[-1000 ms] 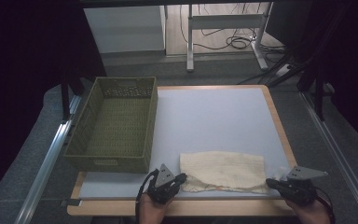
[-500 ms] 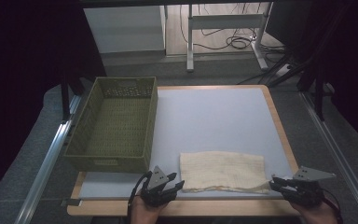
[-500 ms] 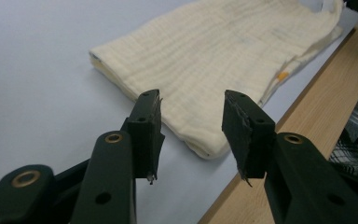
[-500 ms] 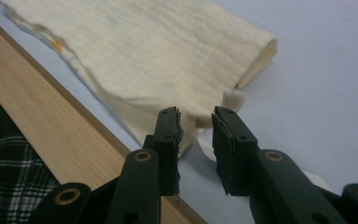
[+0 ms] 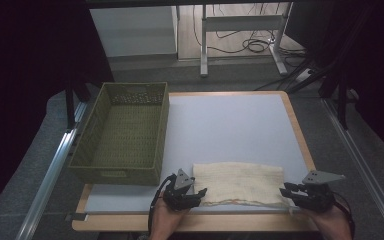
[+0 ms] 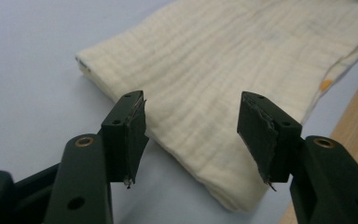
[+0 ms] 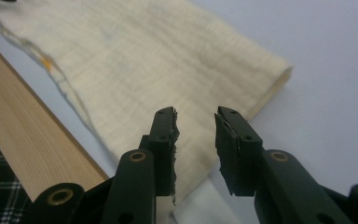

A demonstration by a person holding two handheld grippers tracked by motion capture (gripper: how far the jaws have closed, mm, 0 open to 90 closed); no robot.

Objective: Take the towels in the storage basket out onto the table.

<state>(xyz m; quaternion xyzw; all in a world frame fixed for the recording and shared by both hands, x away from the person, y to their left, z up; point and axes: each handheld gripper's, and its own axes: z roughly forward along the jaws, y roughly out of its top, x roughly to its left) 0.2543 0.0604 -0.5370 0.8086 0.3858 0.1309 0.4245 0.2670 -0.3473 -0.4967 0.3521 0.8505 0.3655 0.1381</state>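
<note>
While the high view adds a basket (image 5: 122, 135), both gripper views show jaws just parted, empty, over the folded cloth (image 6: 223, 84).

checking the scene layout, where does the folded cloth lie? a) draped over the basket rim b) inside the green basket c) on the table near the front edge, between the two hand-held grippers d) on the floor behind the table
c: the high view shows the folded cloth flat on the table by its front edge, with the left hand-held gripper at one end and the right hand-held gripper at the other; the basket stands apart to the left.
</note>
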